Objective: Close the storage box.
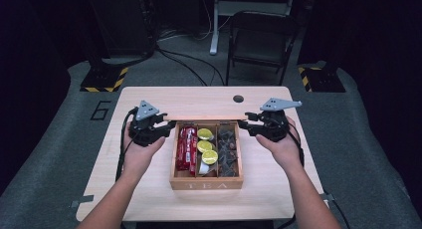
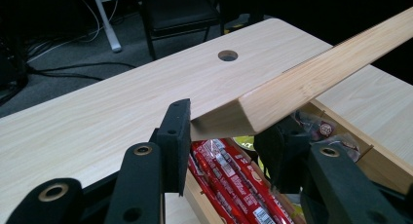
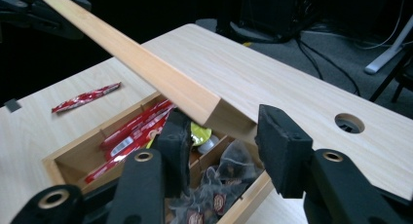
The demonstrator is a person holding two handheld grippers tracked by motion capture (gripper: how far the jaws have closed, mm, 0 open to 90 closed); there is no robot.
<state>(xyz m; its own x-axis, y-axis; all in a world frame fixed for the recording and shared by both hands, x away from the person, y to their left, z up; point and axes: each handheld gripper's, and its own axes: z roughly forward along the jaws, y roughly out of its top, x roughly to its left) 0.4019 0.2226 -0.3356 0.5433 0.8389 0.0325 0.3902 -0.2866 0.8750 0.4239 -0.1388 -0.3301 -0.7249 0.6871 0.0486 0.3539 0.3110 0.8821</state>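
Observation:
A wooden tea box [image 1: 206,184] stands open in the middle of the table. Its compartments hold red stick packets [image 1: 186,148], yellow-green round packets [image 1: 206,147] and dark tea bags [image 1: 228,152]. The hinged lid [image 1: 204,117] is raised along the box's far side. My left gripper [image 1: 166,125] is shut on the lid's left end, and my right gripper [image 1: 244,123] is shut on its right end. In the left gripper view the lid [image 2: 302,83] sits between the pads of the left gripper [image 2: 229,136]. In the right gripper view the lid [image 3: 146,68] ends between the right gripper [image 3: 224,136] pads.
One loose red packet [image 3: 85,98] lies on the table beside the box. A round cable hole [image 1: 238,98] sits near the table's far edge. Beyond the table stand a dark folding chair [image 1: 259,40] and floor cables [image 1: 184,64].

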